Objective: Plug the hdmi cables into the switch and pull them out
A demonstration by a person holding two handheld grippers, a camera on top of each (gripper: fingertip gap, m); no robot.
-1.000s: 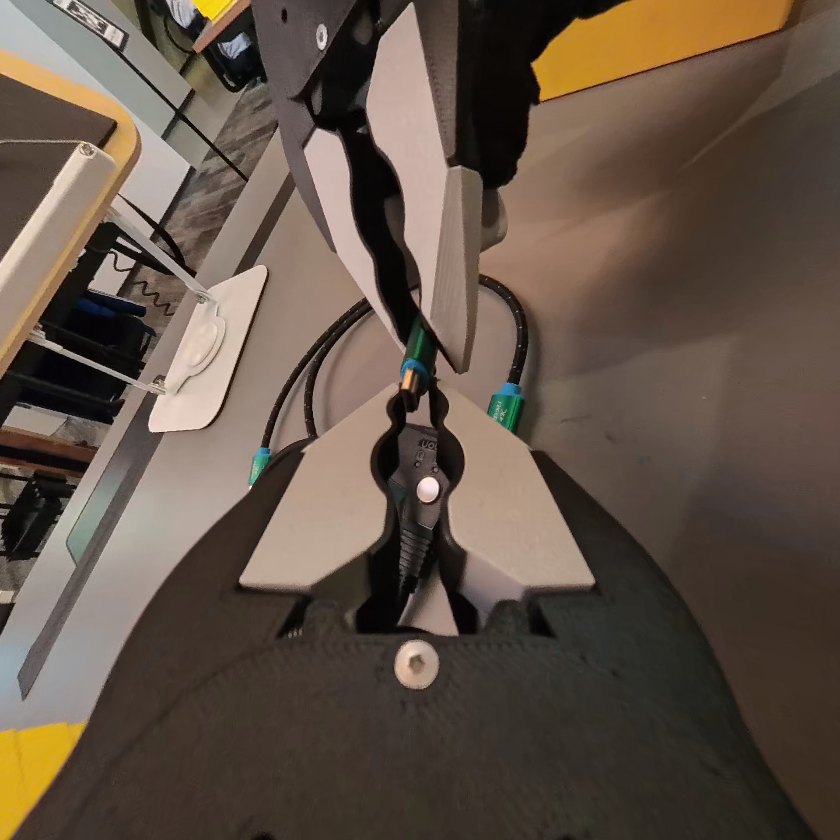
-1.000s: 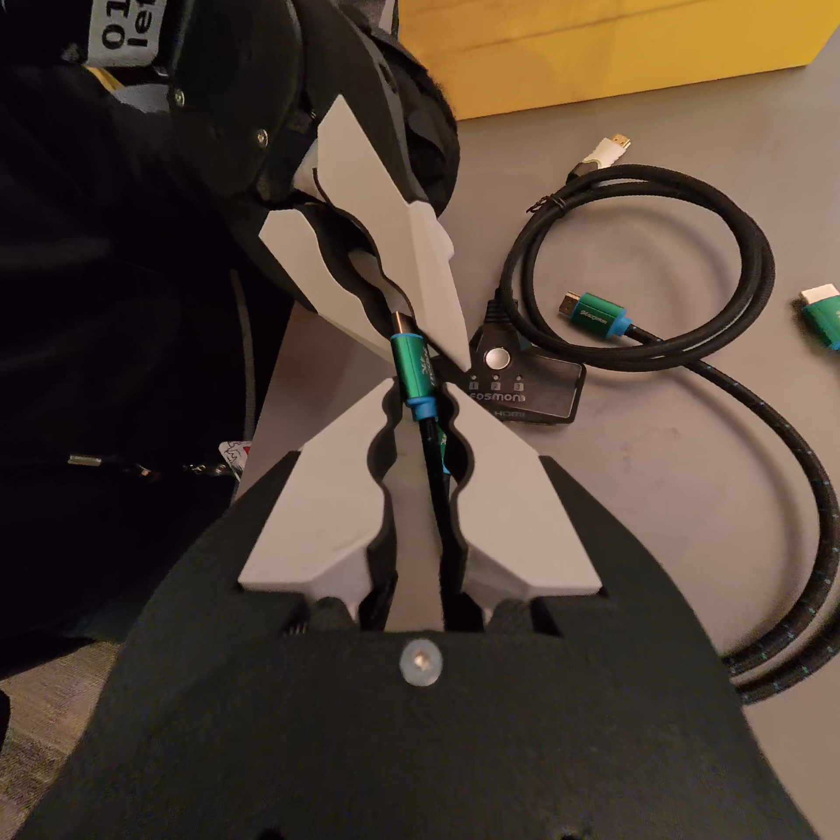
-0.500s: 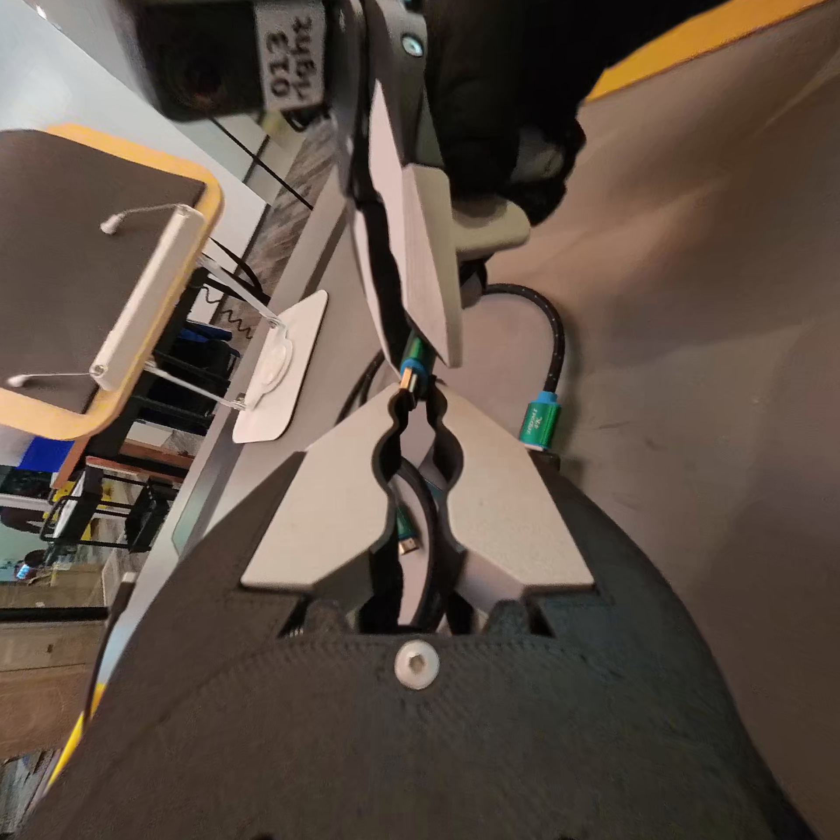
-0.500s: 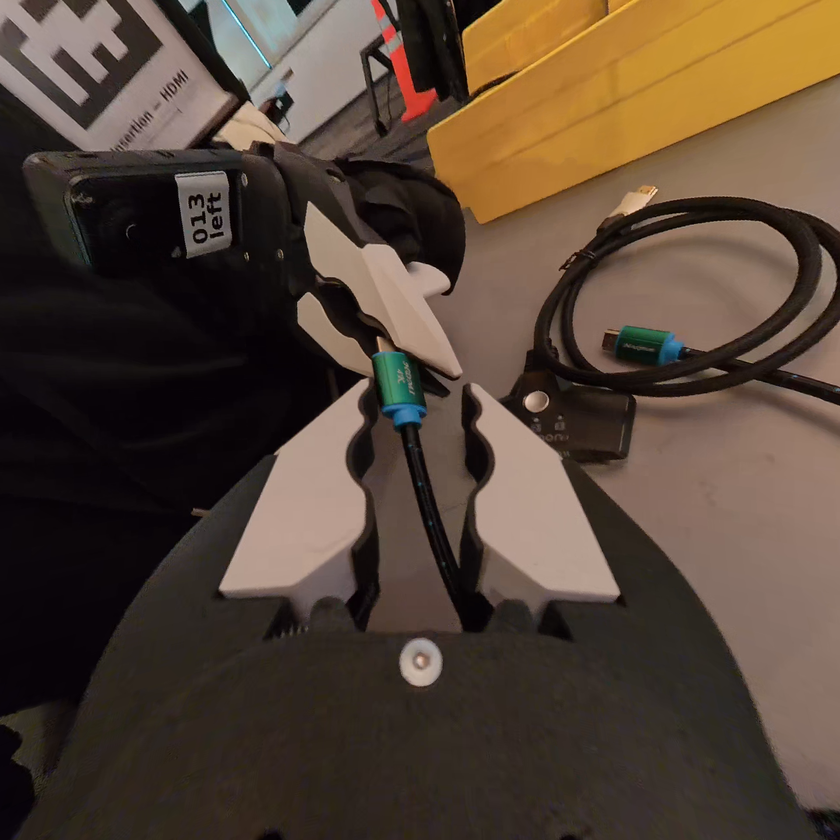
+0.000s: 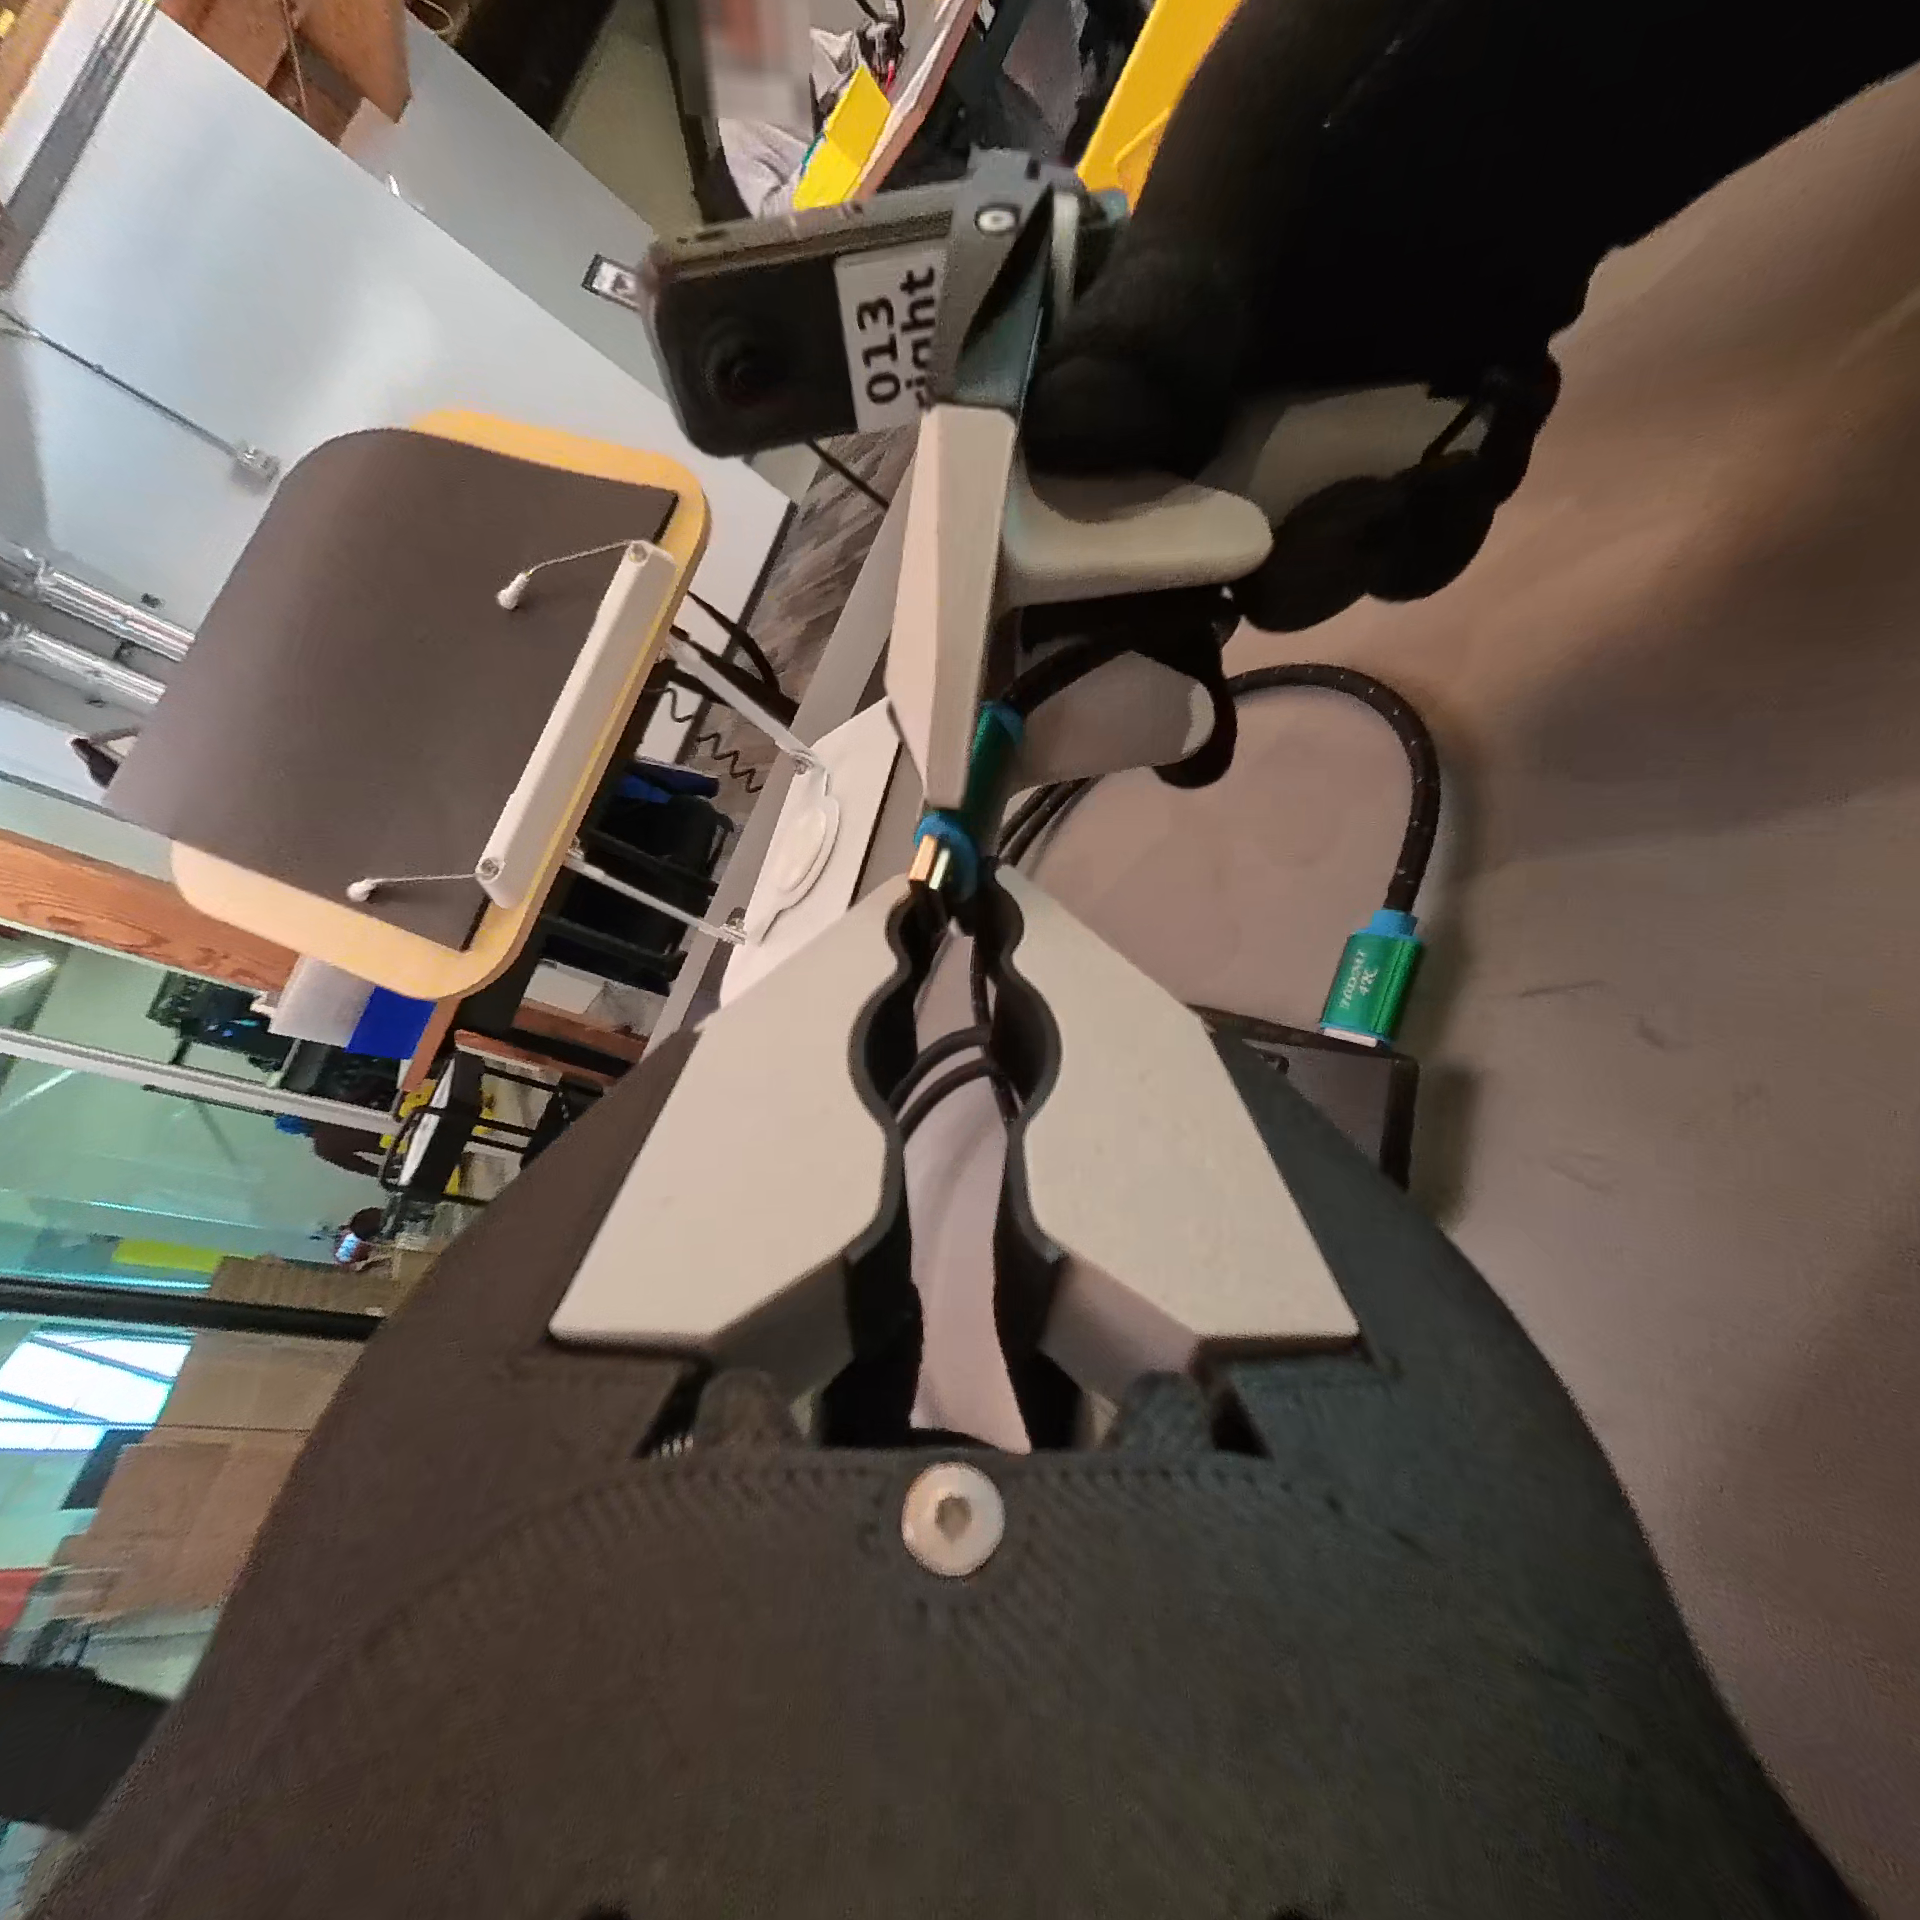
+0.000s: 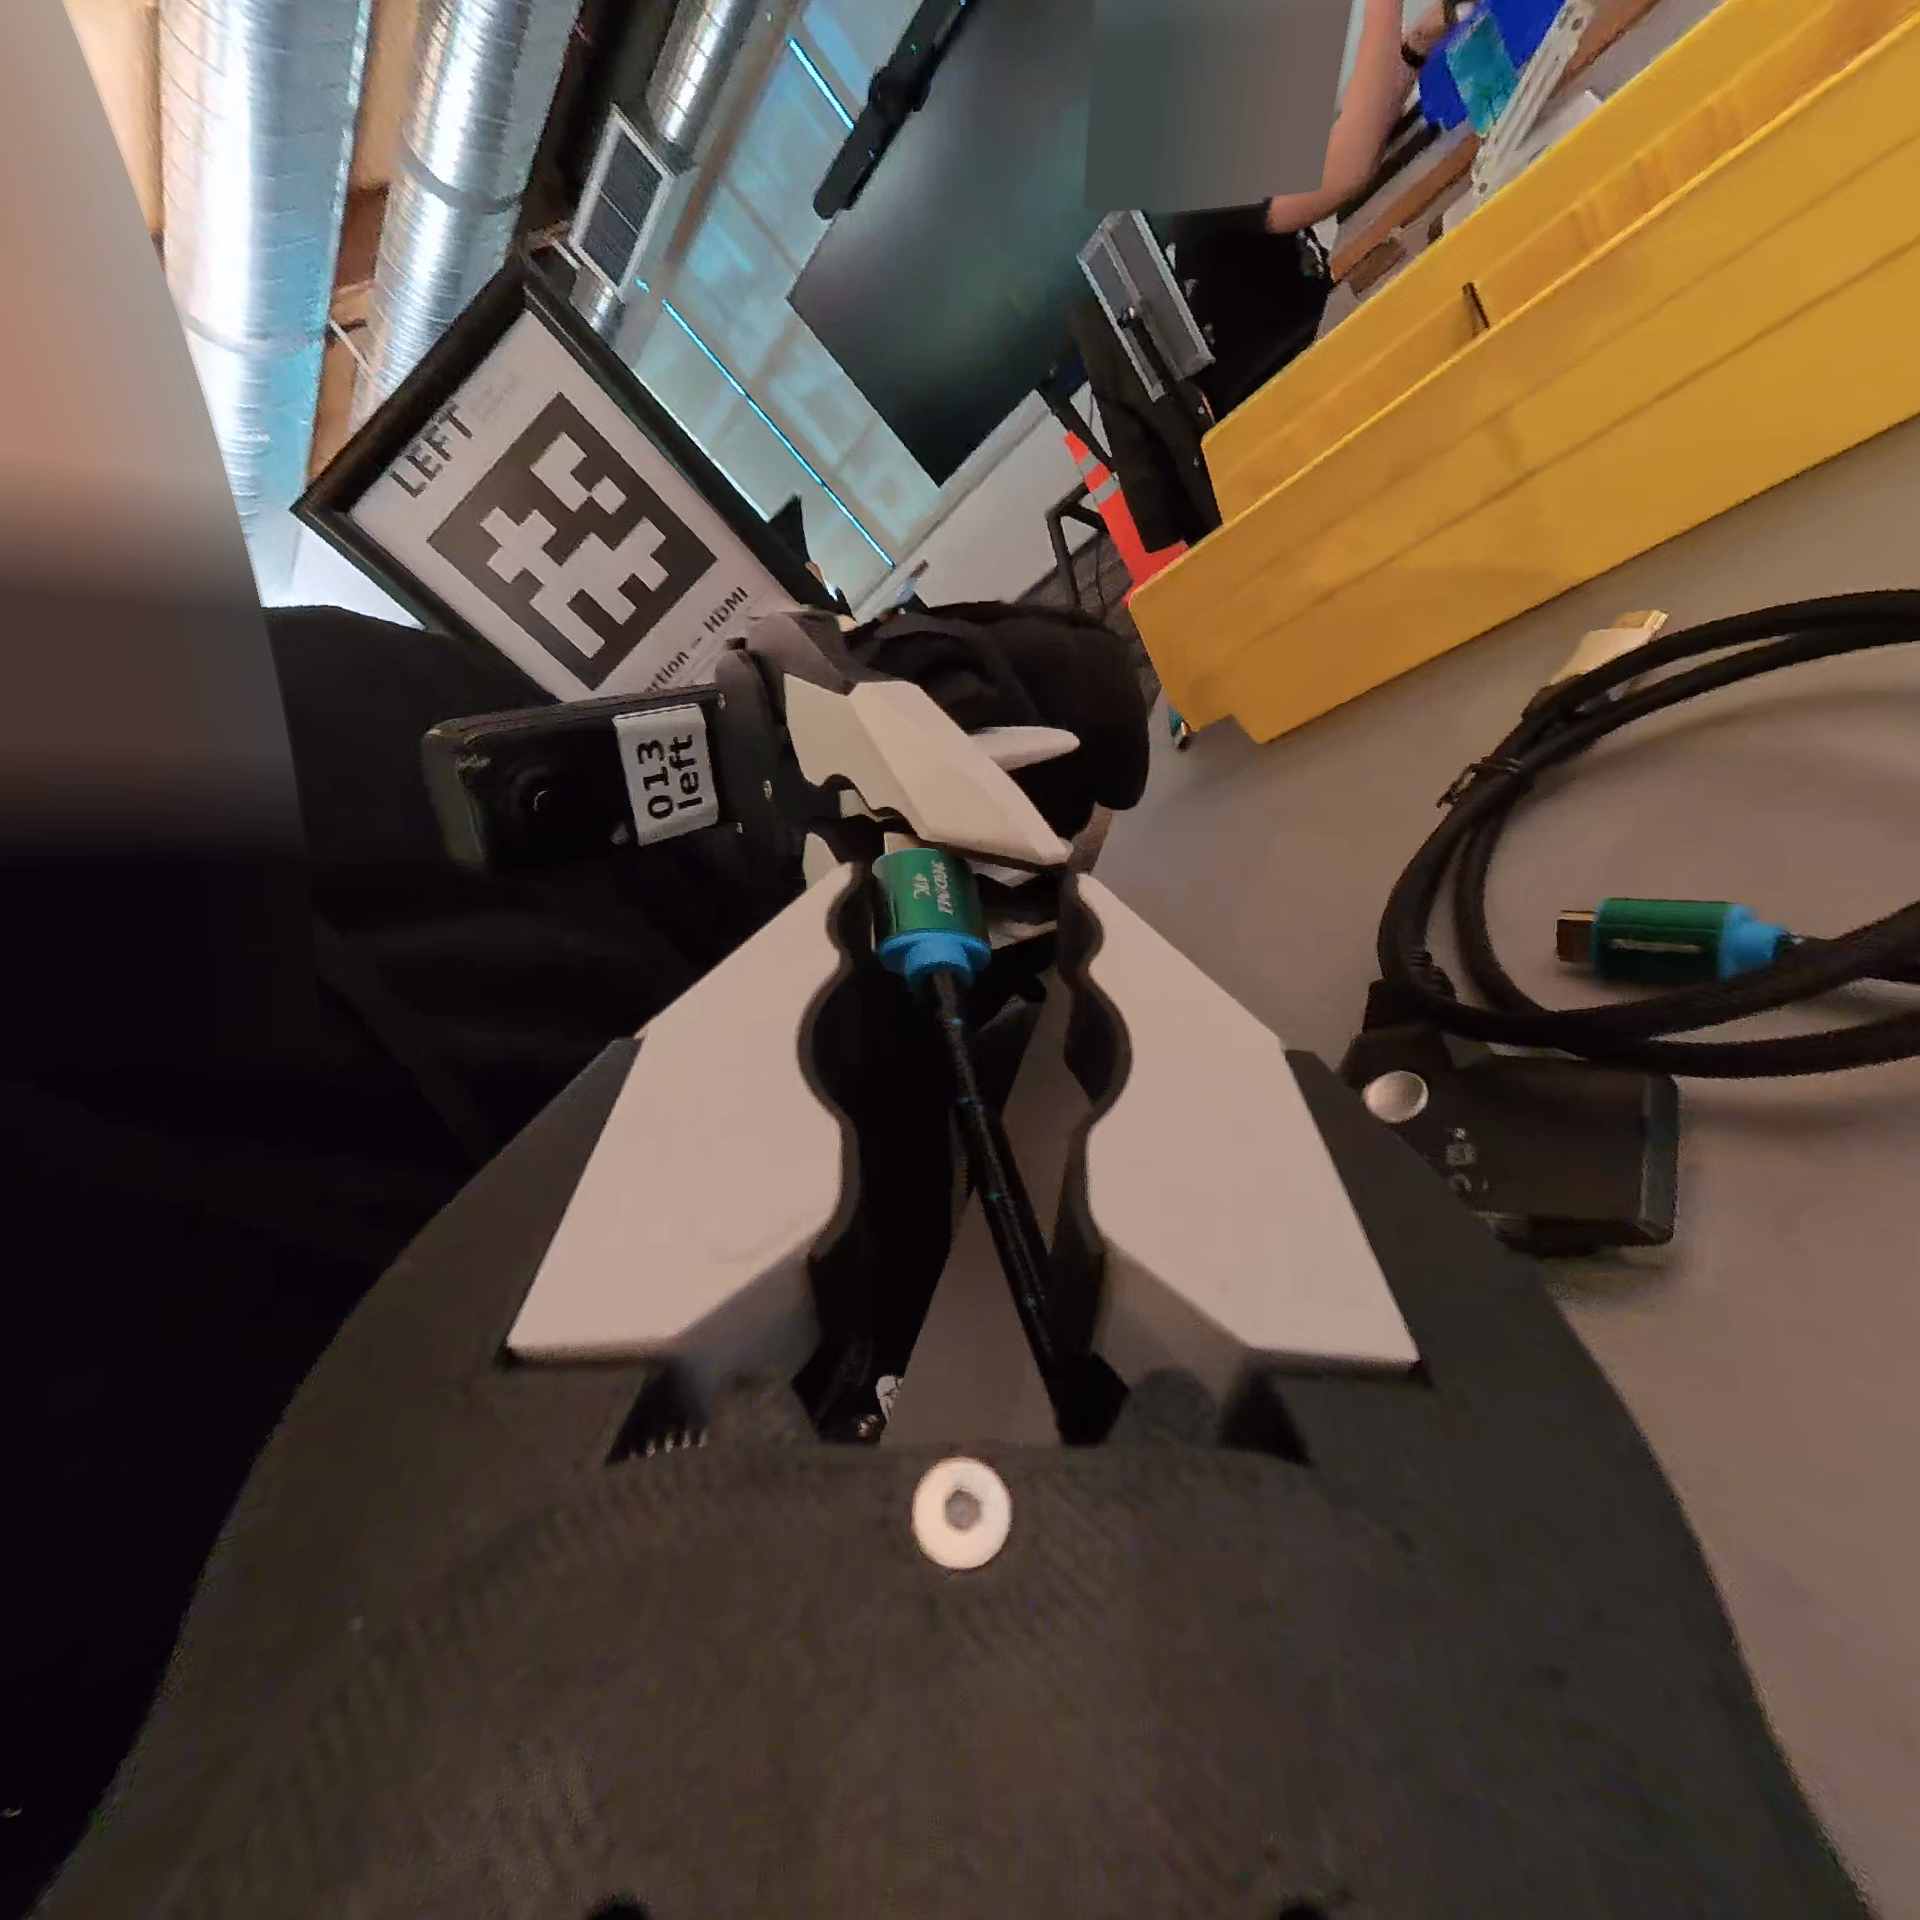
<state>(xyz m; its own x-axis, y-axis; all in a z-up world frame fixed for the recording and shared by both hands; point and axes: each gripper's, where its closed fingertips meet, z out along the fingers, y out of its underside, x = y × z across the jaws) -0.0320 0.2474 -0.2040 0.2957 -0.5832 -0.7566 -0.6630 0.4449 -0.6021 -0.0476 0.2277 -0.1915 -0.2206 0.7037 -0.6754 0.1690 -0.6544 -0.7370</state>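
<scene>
A green HDMI plug (image 6: 920, 904) with a blue collar and a black braided cable sits between my right gripper's (image 6: 961, 883) parted fingers, against the left one. My left gripper (image 5: 951, 899) faces it, and its tips are closed on the plug's gold metal end (image 5: 930, 868). Both grippers are held above the grey table (image 6: 1766, 1351). The black switch (image 6: 1538, 1153) lies on the table to the right, and it also shows in the left wrist view (image 5: 1340, 1091). A second green plug (image 6: 1662, 940) lies loose beyond it.
A coiled black cable (image 6: 1455, 935) with a white and gold plug (image 6: 1621, 634) lies behind the switch. Yellow bins (image 6: 1507, 416) line the table's far side. A framed marker board (image 6: 540, 540) stands behind the left gripper. A person's black sleeve fills the left. Both grippers' tips are close together, under 4 cm apart. Left tips and right tips are each some 11 cm from the black switch (image 6: 1538, 1153).
My right gripper has opened from its grip on the green plug. Both grippers have tilted up and lifted off the table, with the plug's tip staying in the left gripper's tips.
</scene>
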